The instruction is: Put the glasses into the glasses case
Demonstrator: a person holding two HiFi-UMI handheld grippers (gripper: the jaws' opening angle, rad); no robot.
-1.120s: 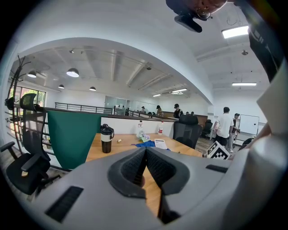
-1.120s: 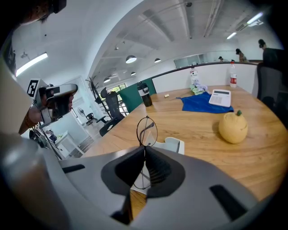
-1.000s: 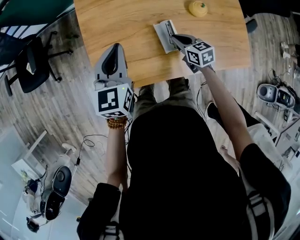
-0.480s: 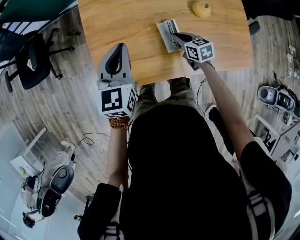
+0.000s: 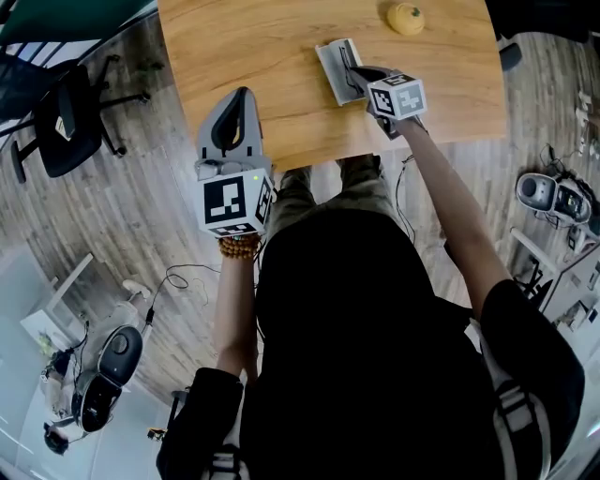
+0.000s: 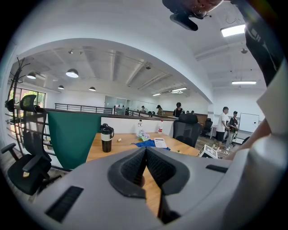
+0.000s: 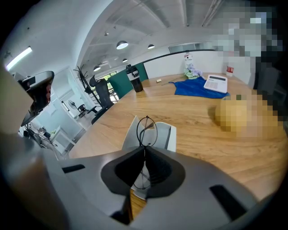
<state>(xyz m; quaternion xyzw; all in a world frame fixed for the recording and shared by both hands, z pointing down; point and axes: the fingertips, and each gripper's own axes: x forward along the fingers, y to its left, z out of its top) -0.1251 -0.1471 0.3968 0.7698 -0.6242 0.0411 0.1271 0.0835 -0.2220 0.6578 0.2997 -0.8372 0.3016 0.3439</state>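
An open grey glasses case [image 5: 336,70] [image 7: 155,134] lies on the wooden table [image 5: 272,56]. My right gripper [image 5: 361,77] [image 7: 144,148] is shut on thin black wire-rimmed glasses [image 7: 146,127] and holds them just over the case; one round lens stands up above the jaws. My left gripper [image 5: 232,117] [image 6: 145,153] hovers at the table's near left edge, jaws closed together with nothing between them, pointing level across the room.
A yellow fruit-like object [image 5: 405,18] [image 7: 234,114] sits on the table beyond the case. A black office chair [image 5: 61,127] stands on the floor at left. Farther tables carry a dark tumbler [image 6: 106,138], a blue cloth [image 7: 198,87] and a calculator [image 7: 217,83].
My right gripper with the glasses has shifted slightly farther over the case. The left gripper has barely moved.
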